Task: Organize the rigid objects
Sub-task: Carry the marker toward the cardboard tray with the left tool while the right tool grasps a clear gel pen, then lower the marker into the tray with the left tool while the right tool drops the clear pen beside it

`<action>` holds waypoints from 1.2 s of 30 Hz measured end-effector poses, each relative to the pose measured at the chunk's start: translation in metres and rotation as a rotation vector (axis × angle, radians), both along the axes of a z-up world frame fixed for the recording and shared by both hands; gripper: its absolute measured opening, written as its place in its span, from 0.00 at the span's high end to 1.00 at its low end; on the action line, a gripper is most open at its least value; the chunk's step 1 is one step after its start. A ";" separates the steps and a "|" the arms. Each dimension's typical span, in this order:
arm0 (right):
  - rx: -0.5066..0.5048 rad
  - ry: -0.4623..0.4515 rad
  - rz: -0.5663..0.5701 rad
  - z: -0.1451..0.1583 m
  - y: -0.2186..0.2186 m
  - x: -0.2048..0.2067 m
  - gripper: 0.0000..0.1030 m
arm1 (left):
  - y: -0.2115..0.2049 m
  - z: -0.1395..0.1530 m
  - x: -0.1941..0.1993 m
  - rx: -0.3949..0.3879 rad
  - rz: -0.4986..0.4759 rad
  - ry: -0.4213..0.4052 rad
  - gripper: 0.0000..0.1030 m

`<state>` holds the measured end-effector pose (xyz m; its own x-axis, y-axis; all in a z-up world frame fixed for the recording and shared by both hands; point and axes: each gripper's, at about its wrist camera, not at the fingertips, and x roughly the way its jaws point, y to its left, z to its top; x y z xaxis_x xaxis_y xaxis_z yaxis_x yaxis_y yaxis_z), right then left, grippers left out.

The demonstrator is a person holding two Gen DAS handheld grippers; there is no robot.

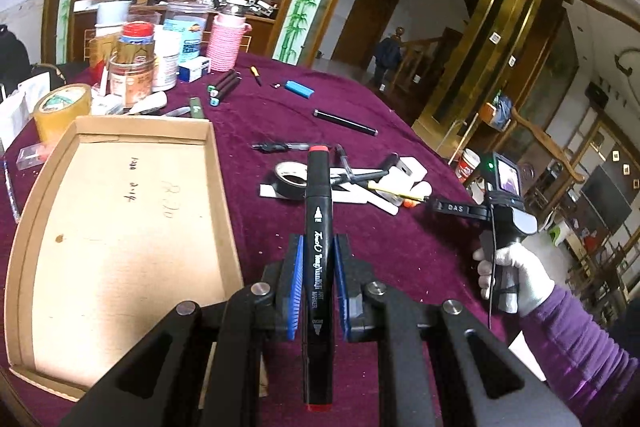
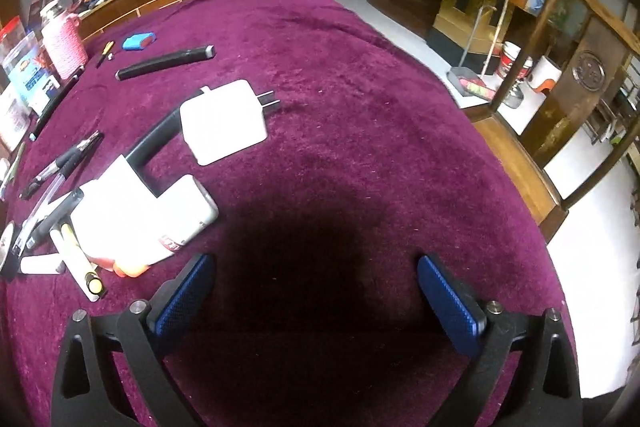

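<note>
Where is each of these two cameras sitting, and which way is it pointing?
Left wrist view: sits on the left gripper, looking forward over the purple tablecloth; its blue pads clamp a black marker, the cardboard tray lies left, and the person's gloved right hand shows.
Right wrist view: sits on the right gripper, looking across bare cloth; its fingers stand wide apart, empty.
Shared: the same cloth, the white charger, the blue lighter and the pink bottle.

Black red-capped marker (image 1: 318,255), blue-padded fingers (image 1: 295,291), plum tablecloth (image 2: 340,75), white charger (image 2: 222,121)
</note>
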<state>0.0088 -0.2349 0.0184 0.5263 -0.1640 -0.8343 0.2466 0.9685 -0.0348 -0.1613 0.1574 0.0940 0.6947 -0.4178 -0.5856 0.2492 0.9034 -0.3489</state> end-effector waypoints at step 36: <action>0.330 0.123 0.302 0.009 0.139 0.091 0.92 | 0.090 -0.016 0.050 -0.045 0.222 0.137 0.86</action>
<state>0.0996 -0.0957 0.0270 0.4033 0.2662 -0.8755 -0.0346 0.9605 0.2761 -0.1113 0.2473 0.0778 0.6874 -0.2921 -0.6650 -0.0055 0.9135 -0.4069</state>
